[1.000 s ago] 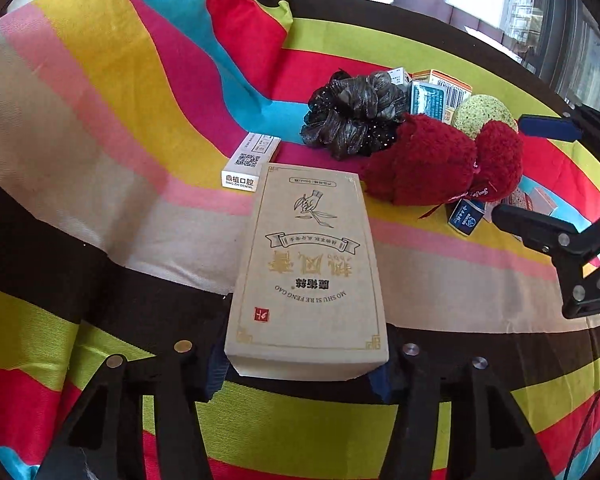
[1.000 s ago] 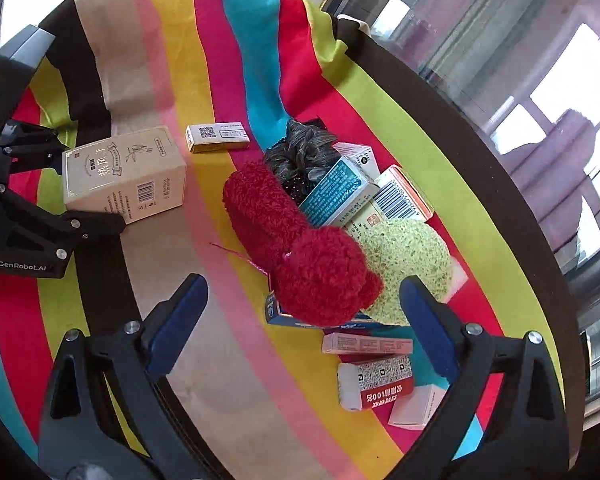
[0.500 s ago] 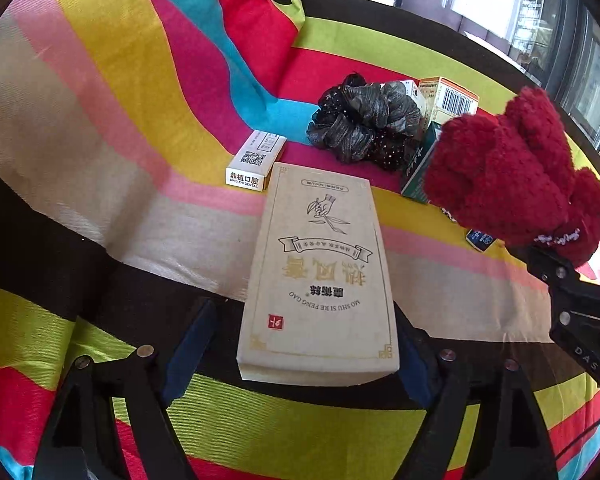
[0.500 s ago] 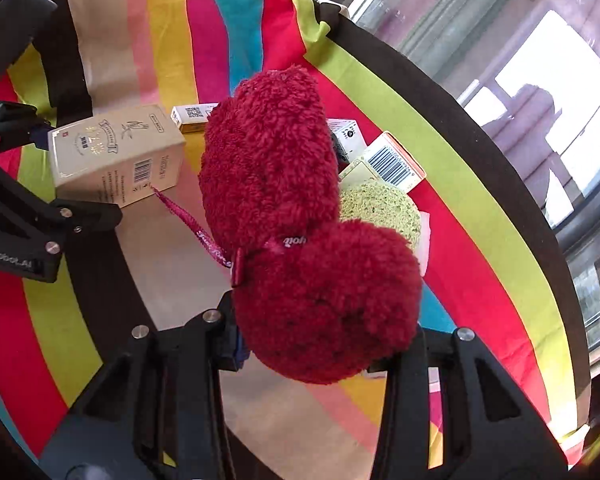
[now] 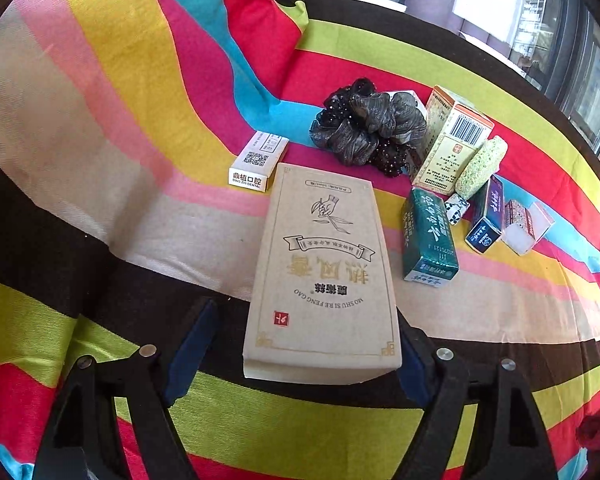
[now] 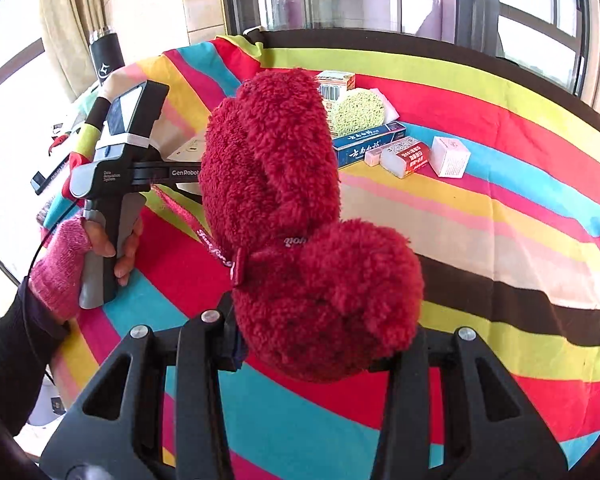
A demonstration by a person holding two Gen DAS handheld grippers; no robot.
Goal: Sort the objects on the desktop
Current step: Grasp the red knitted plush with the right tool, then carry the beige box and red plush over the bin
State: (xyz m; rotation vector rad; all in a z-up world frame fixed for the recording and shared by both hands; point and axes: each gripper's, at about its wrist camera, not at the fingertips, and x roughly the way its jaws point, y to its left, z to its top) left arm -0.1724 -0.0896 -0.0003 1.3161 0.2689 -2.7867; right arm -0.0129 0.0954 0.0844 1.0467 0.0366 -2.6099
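My right gripper is shut on a fluffy red scrunchie and holds it up above the striped cloth; a sliver of it shows in the left wrist view. My left gripper is open, its fingers on either side of the near end of a large beige box that lies flat on the cloth. A black-grey scrunchie lies beyond the box. The left gripper's body shows in the right wrist view, held by a gloved hand.
Around the beige box lie a white dental box, a teal box, a yellow-orange box, a green sponge and blue and white boxes. The right wrist view shows the blue box, small boxes and a black flask.
My right gripper has closed on the red scrunchie, lifted it off the pile and carried it away to the right. My left gripper has opened around the beige box.
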